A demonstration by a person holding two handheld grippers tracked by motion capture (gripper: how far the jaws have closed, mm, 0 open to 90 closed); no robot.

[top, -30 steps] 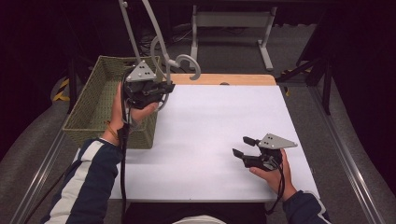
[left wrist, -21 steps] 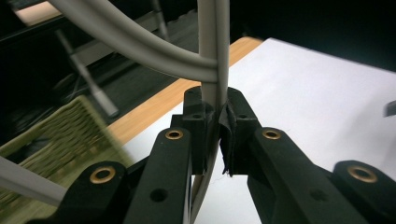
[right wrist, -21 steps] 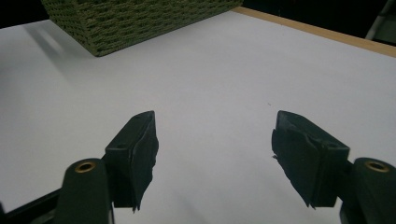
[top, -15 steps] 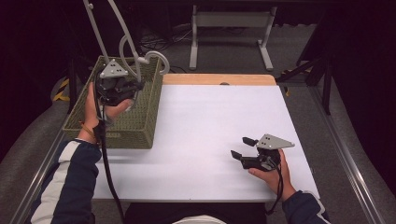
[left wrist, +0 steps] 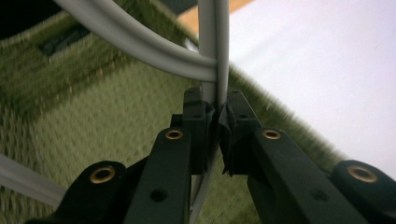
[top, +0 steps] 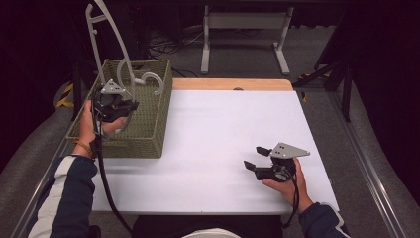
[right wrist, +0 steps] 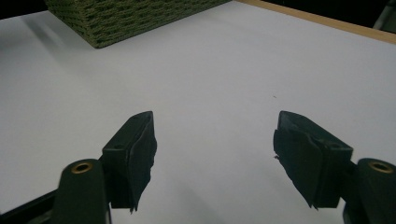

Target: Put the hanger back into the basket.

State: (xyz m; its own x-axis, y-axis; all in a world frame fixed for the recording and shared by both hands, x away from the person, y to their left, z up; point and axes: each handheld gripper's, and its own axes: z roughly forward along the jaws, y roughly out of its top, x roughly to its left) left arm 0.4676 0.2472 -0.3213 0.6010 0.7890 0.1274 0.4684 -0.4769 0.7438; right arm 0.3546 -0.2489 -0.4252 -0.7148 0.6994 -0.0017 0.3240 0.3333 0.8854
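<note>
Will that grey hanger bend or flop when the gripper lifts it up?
Probably not: the grey hanger keeps its shape while standing tall above the green basket, so it looks stiff. It seems light, since the left gripper holds it by one thin bar. It may swing, being pinched low down.

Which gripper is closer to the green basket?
Left. The left gripper hangs over the green basket, holding a grey hanger. The right gripper rests far off on the white table.
</note>
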